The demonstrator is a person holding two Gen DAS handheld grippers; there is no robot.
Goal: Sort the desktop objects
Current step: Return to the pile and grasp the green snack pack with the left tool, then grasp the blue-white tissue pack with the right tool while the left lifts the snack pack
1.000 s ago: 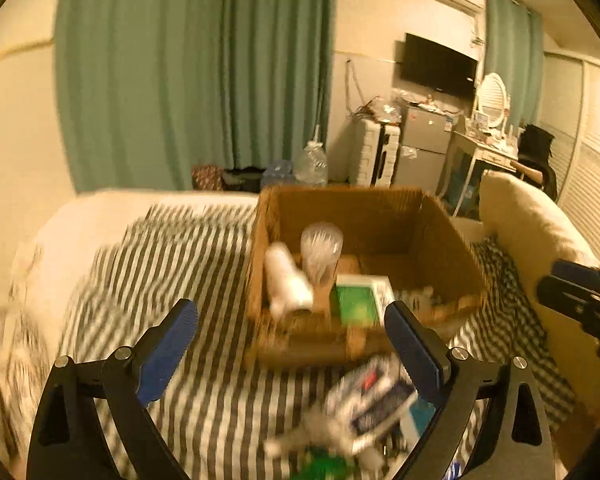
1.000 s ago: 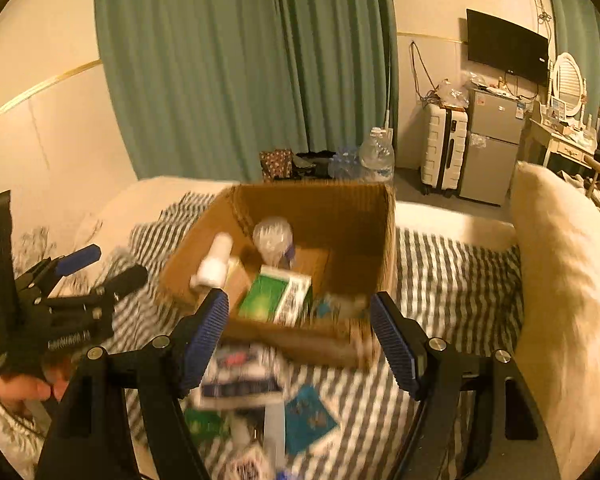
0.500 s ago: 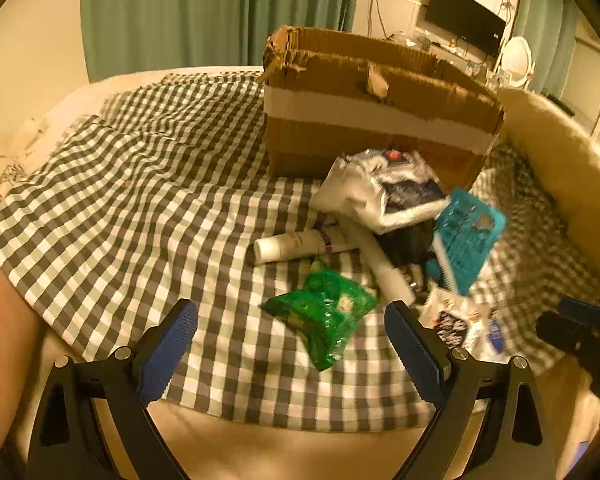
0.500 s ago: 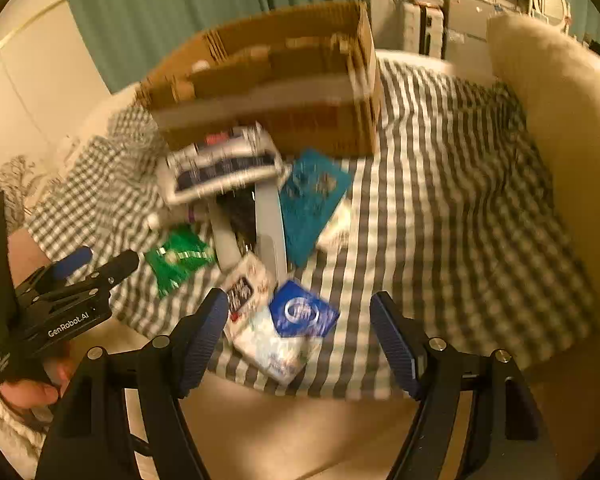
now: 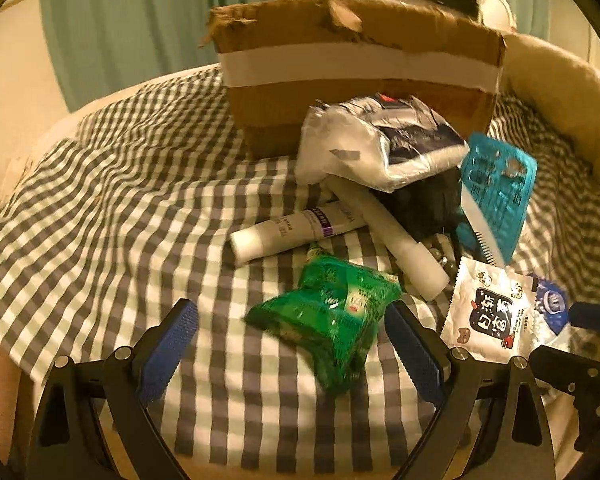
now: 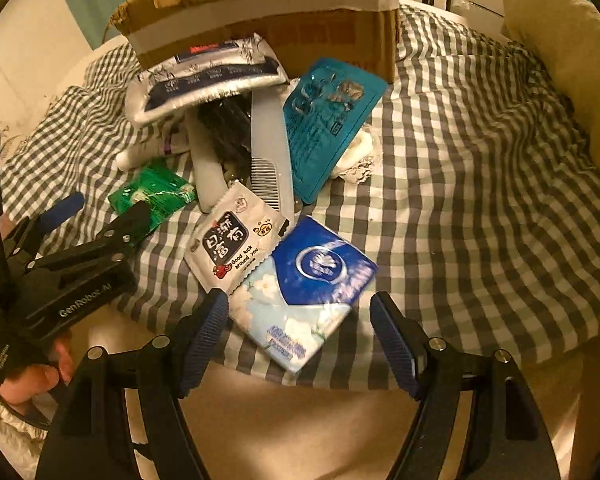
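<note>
A heap of items lies on the checked cloth (image 5: 120, 208) in front of a cardboard box (image 5: 356, 64). My left gripper (image 5: 292, 344) is open, its blue pads either side of a green packet (image 5: 324, 316). A white tube (image 5: 296, 232) and a white-and-navy pack (image 5: 384, 144) lie behind it. My right gripper (image 6: 300, 336) is open around the near end of a blue tissue pack (image 6: 312, 284). A white sachet with black print (image 6: 232, 240), a comb (image 6: 270, 152) and a teal packet (image 6: 328, 120) lie beyond it.
A cream cushion (image 6: 568, 64) borders the cloth on the right. The box (image 6: 268, 12) stands at the far side. The cloth's near edge (image 6: 340, 380) runs just under both grippers. The left gripper also shows in the right wrist view (image 6: 100, 216).
Both grippers have dropped from above the box down to the heap and moved closer; the left now flanks the green packet, the right the blue tissue pack.
</note>
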